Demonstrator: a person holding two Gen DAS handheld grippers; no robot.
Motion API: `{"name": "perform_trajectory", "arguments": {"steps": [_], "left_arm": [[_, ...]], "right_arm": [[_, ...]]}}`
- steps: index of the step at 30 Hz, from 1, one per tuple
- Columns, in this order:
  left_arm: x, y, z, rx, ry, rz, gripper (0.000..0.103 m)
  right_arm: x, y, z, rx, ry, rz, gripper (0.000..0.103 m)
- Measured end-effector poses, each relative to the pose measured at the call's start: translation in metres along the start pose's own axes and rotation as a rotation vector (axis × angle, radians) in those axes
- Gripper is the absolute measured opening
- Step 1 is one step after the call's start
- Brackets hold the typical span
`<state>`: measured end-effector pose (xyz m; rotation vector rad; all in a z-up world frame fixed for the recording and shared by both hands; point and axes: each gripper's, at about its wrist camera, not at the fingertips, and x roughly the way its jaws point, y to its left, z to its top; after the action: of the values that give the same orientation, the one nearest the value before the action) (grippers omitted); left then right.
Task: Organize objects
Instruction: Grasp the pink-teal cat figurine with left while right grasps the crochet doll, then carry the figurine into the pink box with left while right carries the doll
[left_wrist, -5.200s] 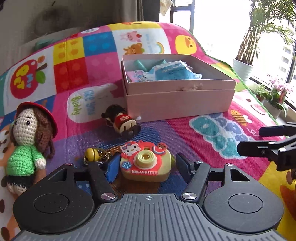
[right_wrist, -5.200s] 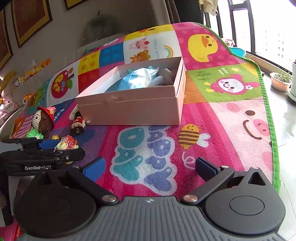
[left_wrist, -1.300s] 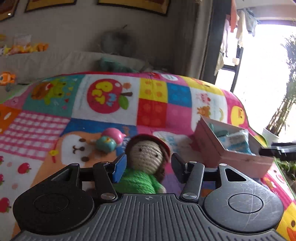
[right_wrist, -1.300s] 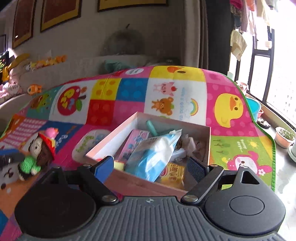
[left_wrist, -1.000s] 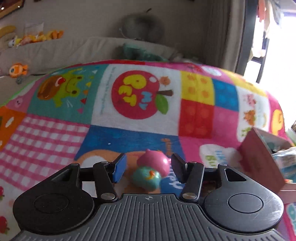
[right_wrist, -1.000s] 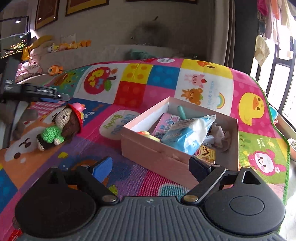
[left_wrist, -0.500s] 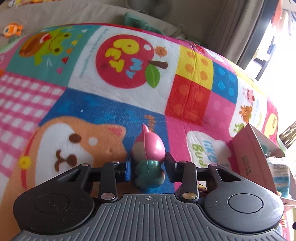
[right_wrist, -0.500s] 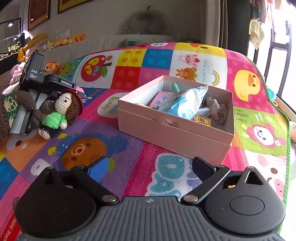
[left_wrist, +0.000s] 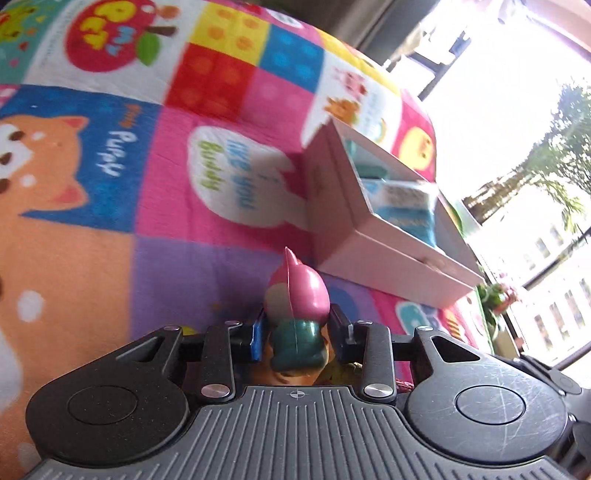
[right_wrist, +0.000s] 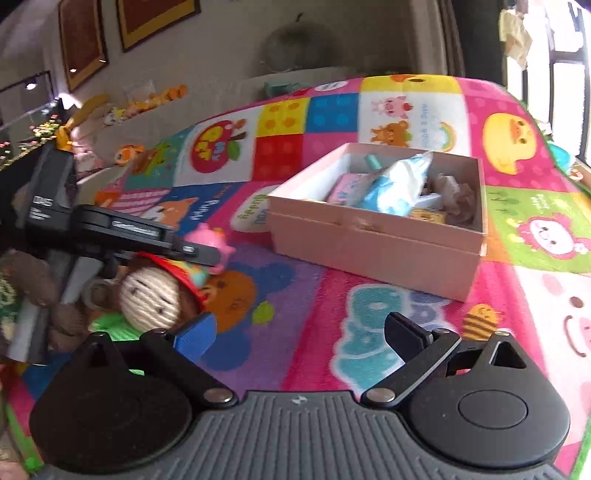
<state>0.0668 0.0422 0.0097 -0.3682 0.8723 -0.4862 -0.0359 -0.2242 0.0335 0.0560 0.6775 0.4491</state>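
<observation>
Between our left gripper's (left_wrist: 295, 338) fingers we clamp a pink-and-teal plastic figurine (left_wrist: 296, 317) near the open pink cardboard box (left_wrist: 373, 236); our right gripper's (right_wrist: 299, 338) fingers are opening wide, empty

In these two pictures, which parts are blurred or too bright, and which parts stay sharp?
Left wrist view: the play mat is smeared by motion, the window is blown out white, while the pink toy between the fingers stays sharp. Right wrist view: the pink box looks slightly soft, and the edges bend from fisheye distortion.
</observation>
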Motion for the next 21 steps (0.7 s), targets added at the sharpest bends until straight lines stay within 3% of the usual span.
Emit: {"name": "perform_trajectory", "arguments": {"steps": [4, 10, 17, 21], "left_arm": [[0.0, -0.008, 0.005, 0.081, -0.032, 0.116, 0.038], [-0.009, 0.0, 0.009, 0.149, -0.061, 0.275, 0.038], [-0.015, 0.01, 0.008, 0.131, -0.073, 0.283, 0.039], [-0.015, 0.008, 0.004, 0.147, -0.074, 0.285, 0.039]], "right_arm": [[0.008, 0.03, -0.002, 0.035, 0.087, 0.236, 0.103], [0.053, 0.058, 0.006, 0.107, 0.185, 0.283, 0.102], [0.07, 0.066, 0.008, 0.108, 0.236, 0.322, 0.057], [0.058, 0.048, 0.006, 0.157, 0.233, 0.32, 0.05]]}}
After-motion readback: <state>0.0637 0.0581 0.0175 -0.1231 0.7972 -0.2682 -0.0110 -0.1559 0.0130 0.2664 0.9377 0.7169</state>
